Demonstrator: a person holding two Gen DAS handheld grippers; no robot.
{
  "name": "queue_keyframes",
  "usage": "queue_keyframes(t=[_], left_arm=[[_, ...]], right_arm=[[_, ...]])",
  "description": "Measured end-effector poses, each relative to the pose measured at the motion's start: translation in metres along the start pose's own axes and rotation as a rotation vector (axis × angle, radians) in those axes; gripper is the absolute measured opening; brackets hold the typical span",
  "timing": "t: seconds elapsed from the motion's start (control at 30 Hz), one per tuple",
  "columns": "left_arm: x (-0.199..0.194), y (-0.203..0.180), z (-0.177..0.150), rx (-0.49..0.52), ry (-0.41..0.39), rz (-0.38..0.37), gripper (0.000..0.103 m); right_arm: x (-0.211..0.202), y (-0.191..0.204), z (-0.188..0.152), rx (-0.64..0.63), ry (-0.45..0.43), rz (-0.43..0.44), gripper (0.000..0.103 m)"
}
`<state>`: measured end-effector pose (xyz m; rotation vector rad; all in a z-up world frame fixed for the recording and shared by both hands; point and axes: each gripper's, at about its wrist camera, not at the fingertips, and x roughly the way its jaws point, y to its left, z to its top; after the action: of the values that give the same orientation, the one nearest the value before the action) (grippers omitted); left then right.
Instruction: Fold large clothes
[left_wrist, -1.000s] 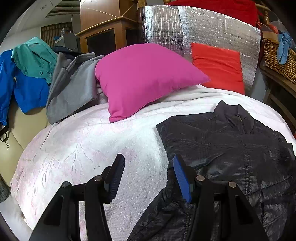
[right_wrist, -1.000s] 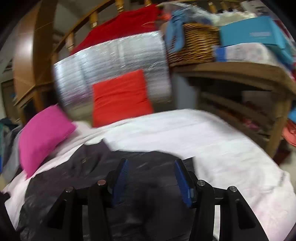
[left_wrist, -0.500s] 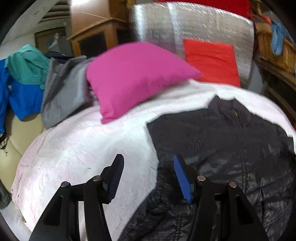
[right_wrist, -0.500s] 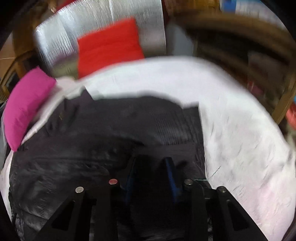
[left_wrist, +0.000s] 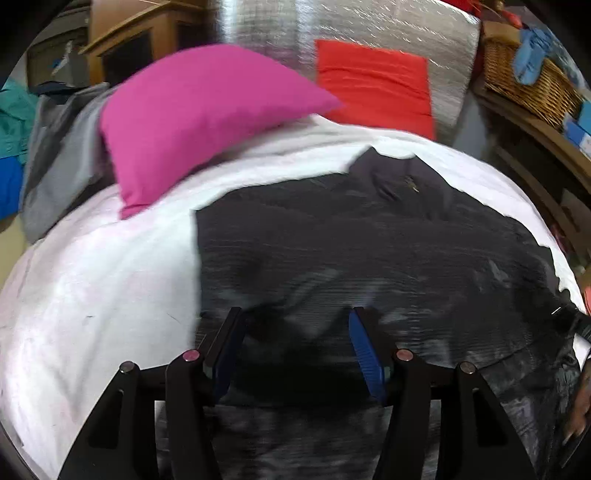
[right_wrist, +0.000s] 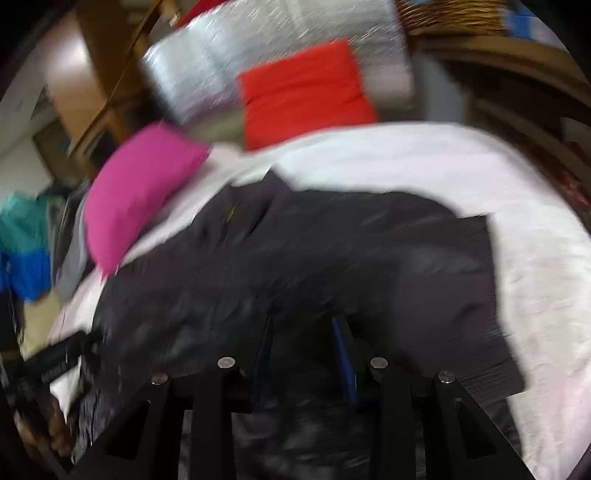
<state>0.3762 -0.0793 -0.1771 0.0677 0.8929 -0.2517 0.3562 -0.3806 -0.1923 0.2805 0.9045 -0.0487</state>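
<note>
A black quilted jacket (left_wrist: 369, 251) lies spread on a white bedcover (left_wrist: 96, 280), collar toward the far side. My left gripper (left_wrist: 293, 332) is open, its blue pads low over the jacket's near left part. In the right wrist view the jacket (right_wrist: 295, 258) fills the middle. My right gripper (right_wrist: 303, 339) has its pads narrowed over jacket fabric at the near edge; the frame is blurred, so whether it grips the cloth is unclear.
A pink pillow (left_wrist: 199, 110) and a red cushion (left_wrist: 373, 85) lie at the bed's far side against a silver padded panel (left_wrist: 369, 29). Grey, teal and blue clothes (left_wrist: 55, 147) pile at the left. A wicker basket (left_wrist: 528, 81) sits on wooden shelves at the right.
My left gripper has moved right, from the bare bedcover onto the jacket. My right gripper has dropped toward the jacket, its pads have come closer together, and it has swung left.
</note>
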Motion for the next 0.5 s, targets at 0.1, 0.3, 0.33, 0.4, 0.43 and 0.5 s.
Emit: queue_keyframes(t=[0.1,0.3,0.33,0.4,0.43,0.5], left_arm=[[0.018,-0.010,-0.005,0.046,0.046,0.050,0.061],[-0.002,-0.008,-0.008,0.041,0.013,0.018,0.062],[-0.008,-0.004,-0.010,0.032,0.003,0.008,0.062],[-0.010,-0.005,-0.014,0.036,0.005,-0.006,0.062],[-0.008,-0.007,-0.016,0.049,0.022,-0.008,0.062],[-0.006,-0.008,-0.019,0.067,0.041,0.004,0.062]], right_arm=[[0.003,0.012,-0.006,-0.086,0.017,-0.066,0.037],[-0.026,0.000,-0.009,-0.022,0.012,0.011,0.037],[-0.027,-0.004,-0.009,-0.014,0.016,0.018,0.037],[-0.022,-0.008,-0.011,0.011,0.042,0.031,0.037],[-0.017,-0.010,-0.011,0.022,0.067,0.037,0.037],[-0.017,-0.014,-0.010,0.056,0.087,0.061,0.037]])
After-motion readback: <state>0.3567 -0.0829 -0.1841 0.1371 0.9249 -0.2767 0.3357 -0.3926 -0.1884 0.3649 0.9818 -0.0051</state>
